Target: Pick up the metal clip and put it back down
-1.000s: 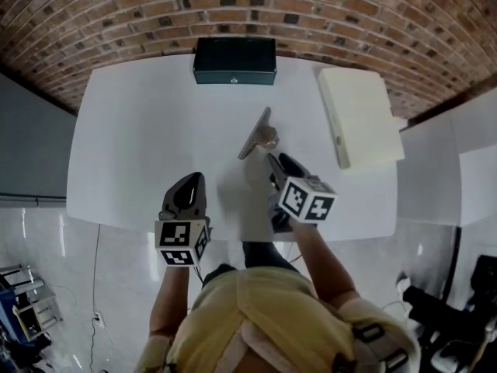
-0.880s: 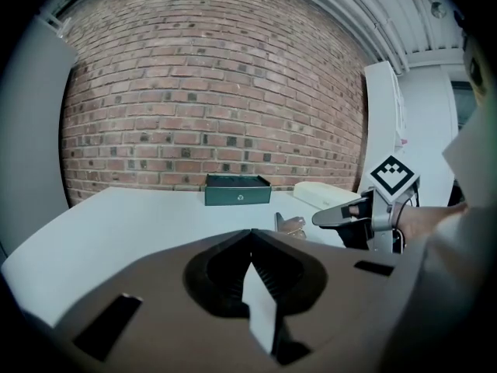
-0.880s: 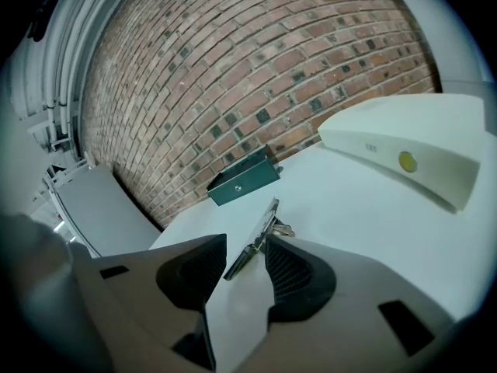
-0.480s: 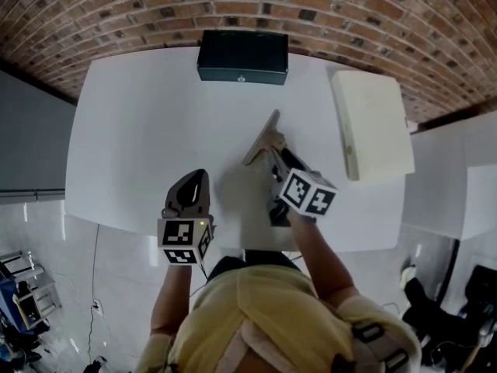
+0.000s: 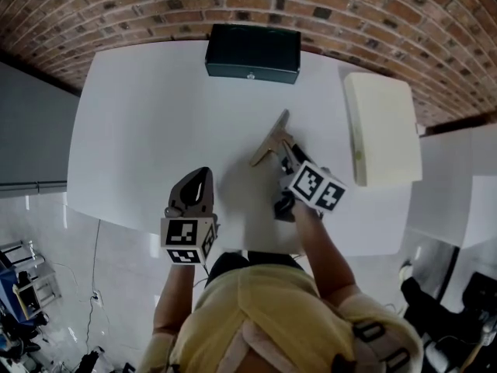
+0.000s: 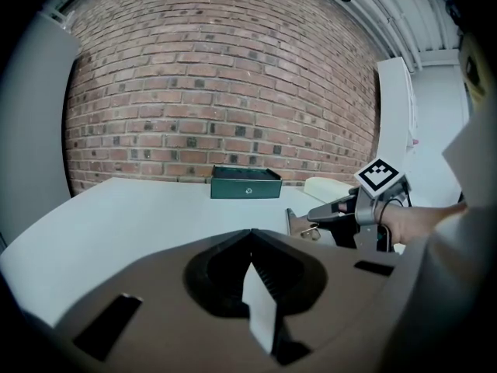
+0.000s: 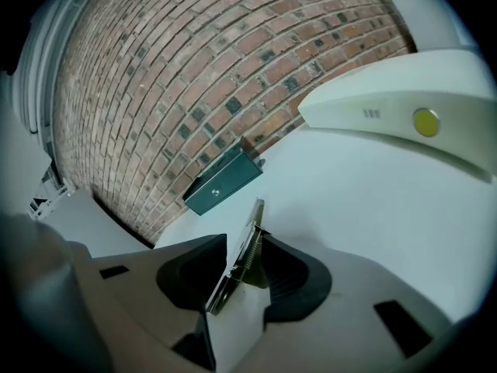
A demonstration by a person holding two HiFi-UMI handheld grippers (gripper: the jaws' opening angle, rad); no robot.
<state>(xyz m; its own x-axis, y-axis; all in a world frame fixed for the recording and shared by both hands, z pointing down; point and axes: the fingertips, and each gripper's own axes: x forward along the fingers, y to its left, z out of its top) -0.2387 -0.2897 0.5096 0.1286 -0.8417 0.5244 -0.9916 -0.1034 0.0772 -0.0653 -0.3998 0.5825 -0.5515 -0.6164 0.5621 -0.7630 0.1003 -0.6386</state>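
Counting two grippers: my left gripper (image 5: 198, 179), jaws together and empty, by the table's (image 5: 132, 130) near edge; one green box (image 5: 252, 53) at the back; one metal clip (image 5: 271, 139) mid-table, pinched in my right gripper (image 5: 289, 157); one cream case (image 5: 380, 127); a second ago that gripper sat short of the clip.

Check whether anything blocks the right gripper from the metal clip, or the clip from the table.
Nothing visible does. The metal clip already sits between the jaws of the right gripper, over bare table; the green box and cream case lie well aside.
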